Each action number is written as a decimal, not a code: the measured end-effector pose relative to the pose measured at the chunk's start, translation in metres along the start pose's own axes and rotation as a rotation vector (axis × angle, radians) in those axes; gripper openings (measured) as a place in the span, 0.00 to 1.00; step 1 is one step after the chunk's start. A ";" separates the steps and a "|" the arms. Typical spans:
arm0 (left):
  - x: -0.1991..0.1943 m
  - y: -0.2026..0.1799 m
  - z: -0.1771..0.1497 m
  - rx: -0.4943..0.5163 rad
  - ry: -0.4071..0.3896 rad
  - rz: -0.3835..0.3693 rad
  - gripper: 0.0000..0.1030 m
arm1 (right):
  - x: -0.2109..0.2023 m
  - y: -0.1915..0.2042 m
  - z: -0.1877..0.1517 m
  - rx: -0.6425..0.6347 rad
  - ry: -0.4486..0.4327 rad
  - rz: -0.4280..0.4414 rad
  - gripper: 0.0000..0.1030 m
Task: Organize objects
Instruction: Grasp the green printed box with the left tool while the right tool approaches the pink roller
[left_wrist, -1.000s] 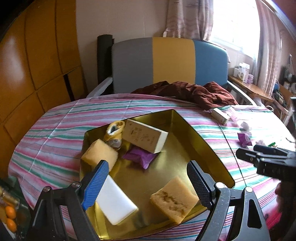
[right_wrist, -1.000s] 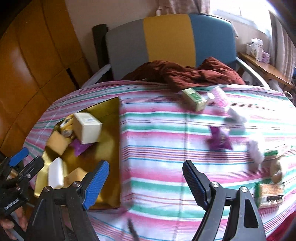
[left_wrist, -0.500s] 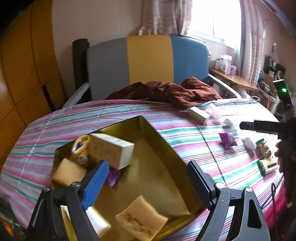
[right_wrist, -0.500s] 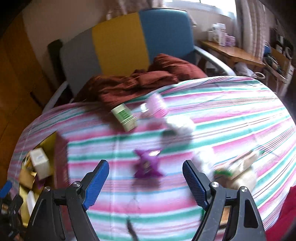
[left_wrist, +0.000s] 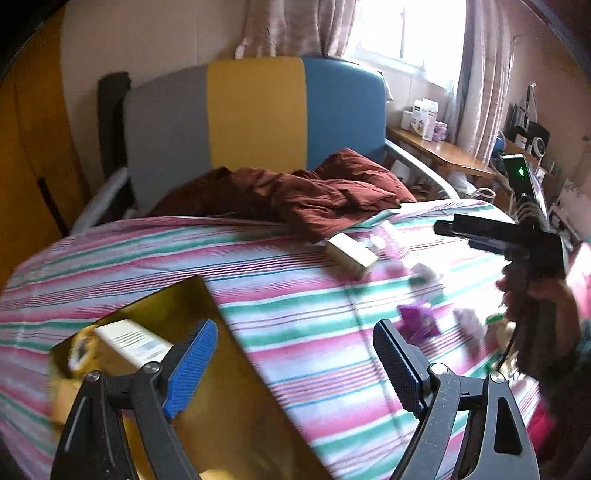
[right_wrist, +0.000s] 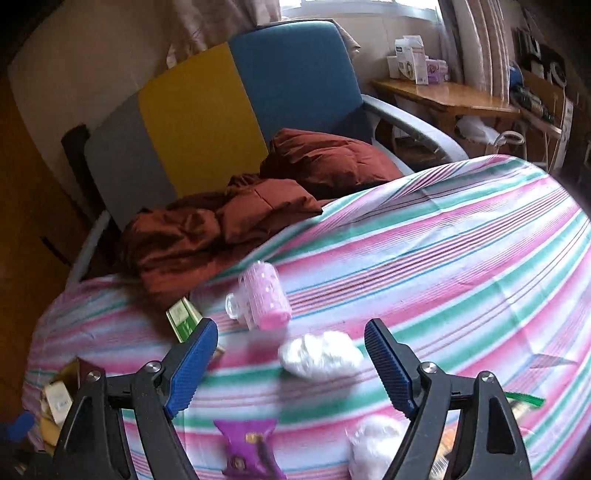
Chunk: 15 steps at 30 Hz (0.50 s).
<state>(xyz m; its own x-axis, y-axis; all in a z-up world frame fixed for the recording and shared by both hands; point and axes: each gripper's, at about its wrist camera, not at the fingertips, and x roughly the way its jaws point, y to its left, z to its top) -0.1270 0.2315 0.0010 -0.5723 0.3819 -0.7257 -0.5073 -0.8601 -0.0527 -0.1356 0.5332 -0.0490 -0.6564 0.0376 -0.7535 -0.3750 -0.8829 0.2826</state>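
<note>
My left gripper hangs open and empty over the right edge of the gold tray, which holds a white box. Beyond it on the striped cloth lie a cream box and a purple packet. A hand holds the right gripper at the far right. In the right wrist view, my right gripper is open with nothing in it. It hovers over a white wad, just short of a pink cup lying on its side. A green box and the purple packet lie close by.
A dark red cloth spills from the grey, yellow and blue armchair onto the table's far edge. A second white wad and green-edged packets lie at the lower right. A wooden side table stands by the window.
Both grippers have swung to the right across the table. The left has left the tray's middle for its right edge. The right has passed the purple packet and reached the wad and cup. Both stay open.
</note>
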 end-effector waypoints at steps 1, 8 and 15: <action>0.009 -0.005 0.007 -0.004 0.017 -0.010 0.84 | 0.002 -0.004 -0.002 0.006 0.013 0.002 0.81; 0.079 -0.040 0.044 -0.032 0.102 -0.050 0.84 | -0.005 -0.027 0.005 0.100 0.022 0.054 0.81; 0.154 -0.063 0.069 -0.073 0.196 -0.016 0.84 | -0.007 -0.029 0.007 0.117 0.038 0.097 0.81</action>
<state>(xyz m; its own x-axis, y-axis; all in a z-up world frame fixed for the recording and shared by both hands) -0.2279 0.3677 -0.0607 -0.4247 0.3290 -0.8434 -0.4635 -0.8793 -0.1096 -0.1246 0.5614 -0.0475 -0.6690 -0.0644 -0.7405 -0.3867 -0.8206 0.4208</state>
